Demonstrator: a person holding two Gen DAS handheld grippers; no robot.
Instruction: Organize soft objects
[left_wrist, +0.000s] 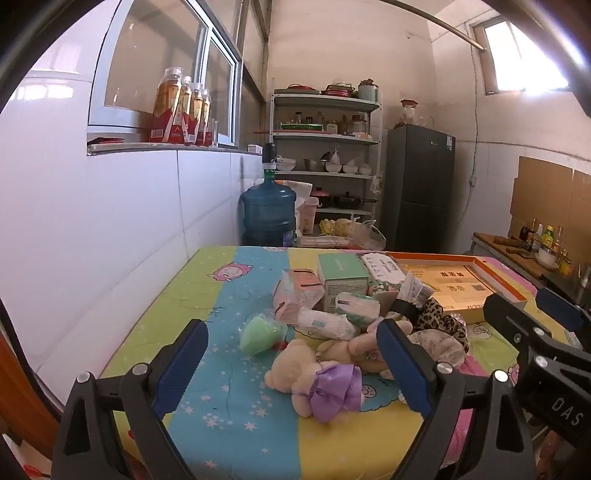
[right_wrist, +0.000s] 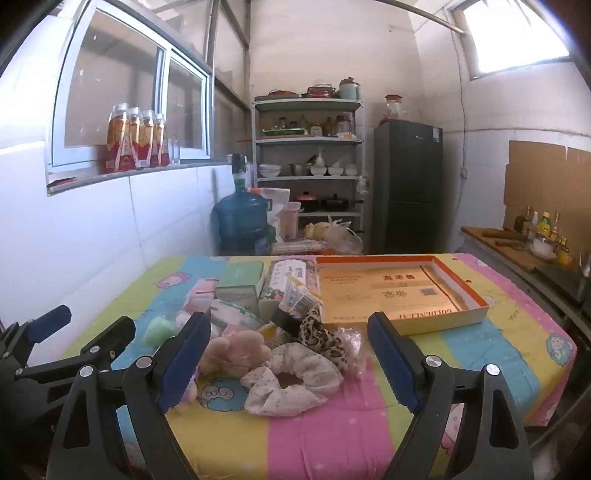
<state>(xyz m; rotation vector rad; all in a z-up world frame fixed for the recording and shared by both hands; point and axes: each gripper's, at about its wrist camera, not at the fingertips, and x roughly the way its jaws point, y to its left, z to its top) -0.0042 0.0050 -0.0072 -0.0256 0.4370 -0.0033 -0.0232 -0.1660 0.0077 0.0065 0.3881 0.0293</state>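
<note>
A heap of soft things lies on the striped cartoon tablecloth (left_wrist: 207, 295). It holds a beige teddy bear with a purple bow (left_wrist: 314, 380), a green spongy piece (left_wrist: 262, 332), wrapped tissue packs (left_wrist: 325, 323), a leopard scrunchie (right_wrist: 321, 332), a white floral scrunchie (right_wrist: 291, 384) and a pink plush (right_wrist: 236, 350). My left gripper (left_wrist: 293, 365) hangs open just short of the bear, nothing between its fingers. My right gripper (right_wrist: 290, 362) is open in front of the white scrunchie, also holding nothing. Each gripper shows at the edge of the other's view.
Behind the heap stand a green box (left_wrist: 343, 277) and an orange-rimmed shallow carton (right_wrist: 399, 291). Past the table are a blue water jug (left_wrist: 267, 214), a metal shelf rack (left_wrist: 325, 147) and a dark fridge (left_wrist: 419, 184). A white tiled wall runs along the left.
</note>
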